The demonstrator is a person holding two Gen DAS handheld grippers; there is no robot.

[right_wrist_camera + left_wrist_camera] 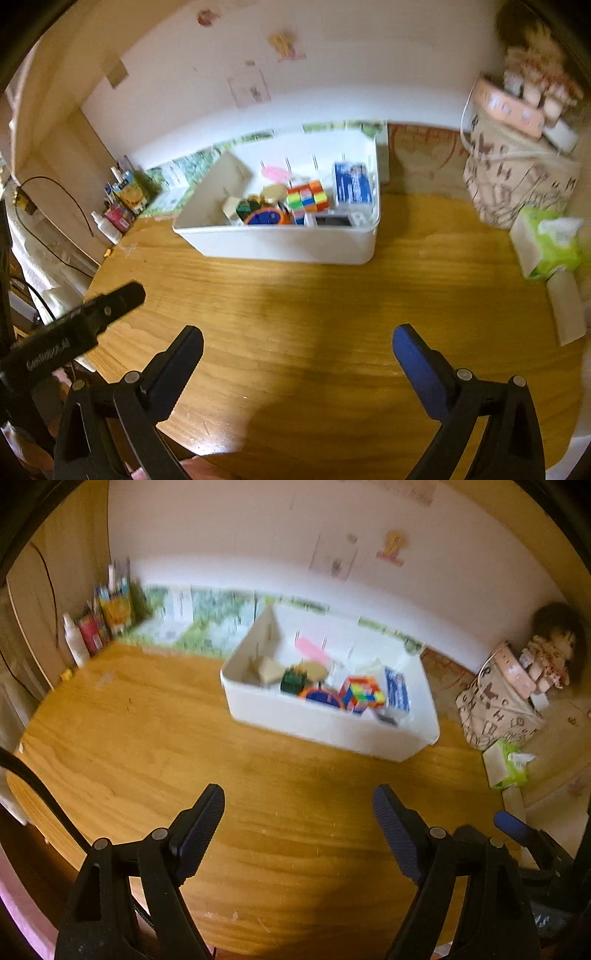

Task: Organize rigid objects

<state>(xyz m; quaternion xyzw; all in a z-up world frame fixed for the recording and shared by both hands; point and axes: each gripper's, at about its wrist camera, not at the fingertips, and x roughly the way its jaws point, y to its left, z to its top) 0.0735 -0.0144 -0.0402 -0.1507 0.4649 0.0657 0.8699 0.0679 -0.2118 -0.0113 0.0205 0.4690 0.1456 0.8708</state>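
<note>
With both the left gripper [298,801] and the right gripper [297,343] spread wide and empty over the bare wooden table [295,295], any further item should be lowered squarely into the white bin [280,245], beside the puzzle cube [307,195].

Warm dim light, motion blur throughout, fisheye-bent dark edges, a soft shadow across the table [295,332].

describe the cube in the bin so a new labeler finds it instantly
On the wooden table stands a white bin near the wall. Inside it, right of centre, the puzzle cube sits between an orange-rimmed blue disc and a blue box. Only it has a multicoloured grid of squares.
</note>
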